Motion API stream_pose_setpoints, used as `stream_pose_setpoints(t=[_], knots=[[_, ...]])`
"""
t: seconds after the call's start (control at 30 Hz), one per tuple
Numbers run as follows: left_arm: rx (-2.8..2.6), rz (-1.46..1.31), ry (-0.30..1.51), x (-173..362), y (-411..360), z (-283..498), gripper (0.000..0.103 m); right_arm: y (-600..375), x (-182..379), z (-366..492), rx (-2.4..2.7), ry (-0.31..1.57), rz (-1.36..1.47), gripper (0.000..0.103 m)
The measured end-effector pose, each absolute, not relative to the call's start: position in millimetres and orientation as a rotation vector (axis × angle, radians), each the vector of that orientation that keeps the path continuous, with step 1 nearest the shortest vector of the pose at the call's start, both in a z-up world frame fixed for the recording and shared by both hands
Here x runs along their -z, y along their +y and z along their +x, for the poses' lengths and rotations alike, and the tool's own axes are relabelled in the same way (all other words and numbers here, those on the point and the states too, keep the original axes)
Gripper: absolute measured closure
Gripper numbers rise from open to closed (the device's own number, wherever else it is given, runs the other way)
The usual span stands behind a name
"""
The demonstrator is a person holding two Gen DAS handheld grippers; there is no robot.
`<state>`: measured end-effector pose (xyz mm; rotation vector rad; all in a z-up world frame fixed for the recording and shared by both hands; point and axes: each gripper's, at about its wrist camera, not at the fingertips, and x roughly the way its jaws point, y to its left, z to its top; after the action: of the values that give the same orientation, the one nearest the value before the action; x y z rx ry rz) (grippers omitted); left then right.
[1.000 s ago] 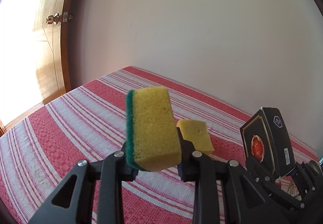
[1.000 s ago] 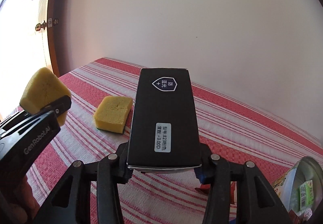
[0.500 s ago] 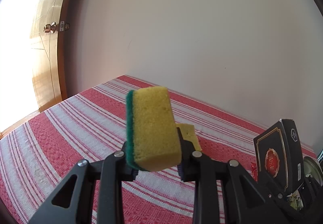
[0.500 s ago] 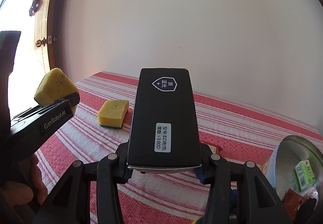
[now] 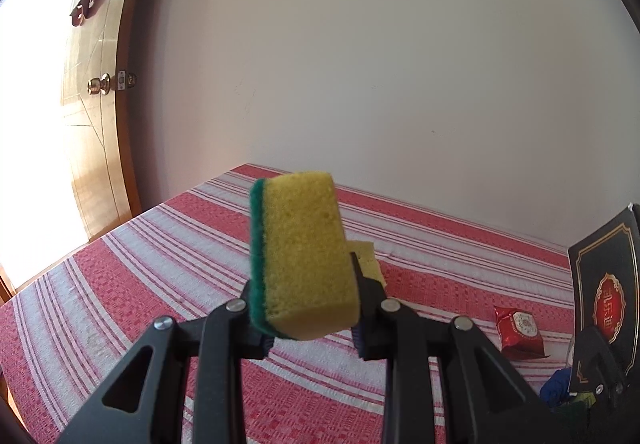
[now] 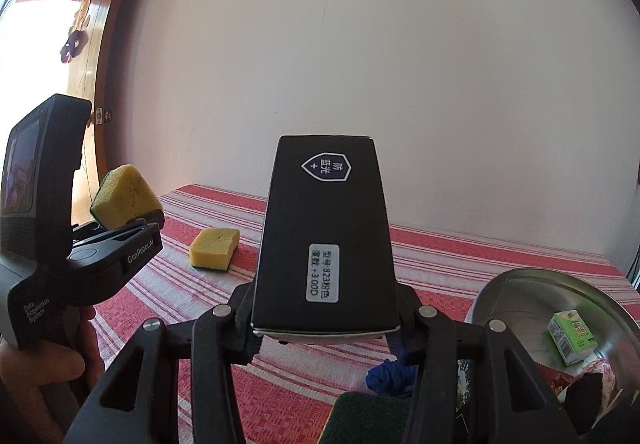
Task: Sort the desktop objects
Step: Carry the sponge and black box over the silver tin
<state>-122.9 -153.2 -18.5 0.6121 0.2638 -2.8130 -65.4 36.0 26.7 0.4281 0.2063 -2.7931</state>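
**Inspector:** Your left gripper [image 5: 308, 308] has its jaws closed tight on a rectangular yellow sponge with a green scouring layer [image 5: 300, 260], carried clear above the red-and-white striped tablecloth [image 5: 160, 264]. Confirm the right side.

**Operator:** What do you record there?

**Inspector:** Your right gripper [image 6: 326, 328] has its jaws clamped on the lower end of a long black cardboard box with a white label [image 6: 326, 240]; the box leans up and away from you, off the cloth. A second yellow sponge with a green underside [image 6: 214, 248] lies flat on the cloth, apart from both grippers.

**Operator:** And to the right?

**Inspector:** A round metal bowl [image 6: 516, 288] stands at your right, holding a small green-and-white carton [image 6: 572, 336]. A red foil packet [image 5: 518, 330] lies on the cloth near it, and a blue knotted cord [image 6: 388, 378] sits just below your right jaws.
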Motion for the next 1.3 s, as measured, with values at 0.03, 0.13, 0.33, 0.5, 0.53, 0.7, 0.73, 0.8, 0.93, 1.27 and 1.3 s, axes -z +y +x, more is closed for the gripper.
stream_pose_setpoints(t=[0.03,0.13,0.33,0.5,0.53,0.7,0.73,0.8,0.93,1.27,1.3], knots=[[2.815,0.615,0.269,18,-151,-122,0.075,38,-27,-63,2.793,0.204,0.414,0.052],[2.821,0.627,0.292,16,-144,-120,0.075,40,-28,-55,2.8,0.214,0.371,0.052],[2.839,0.626,0.305,12,-126,-111,0.075,52,-29,-45,2.804,0.18,0.338,0.052],[2.865,0.638,0.285,10,-110,-105,0.075,73,-28,-41,2.822,0.084,0.364,0.052],[2.873,0.641,0.282,10,-106,-104,0.075,78,-28,-40,2.827,0.065,0.369,0.052],[2.902,0.653,0.287,9,-89,-96,0.075,92,-27,-33,2.845,0.038,0.368,0.052],[2.907,0.659,0.286,9,-85,-95,0.075,95,-27,-31,2.846,0.037,0.365,0.052],[2.915,0.668,0.281,9,-79,-93,0.075,99,-27,-28,2.854,0.036,0.354,0.052],[2.939,0.681,0.278,8,-69,-89,0.075,109,-27,-24,2.873,0.032,0.335,0.052],[3.047,0.695,0.29,6,-42,-76,0.075,156,-24,-11,3.008,0.001,0.293,0.052],[3.062,0.698,0.284,6,-39,-75,0.075,160,-24,-13,3.027,-0.001,0.292,0.052]])
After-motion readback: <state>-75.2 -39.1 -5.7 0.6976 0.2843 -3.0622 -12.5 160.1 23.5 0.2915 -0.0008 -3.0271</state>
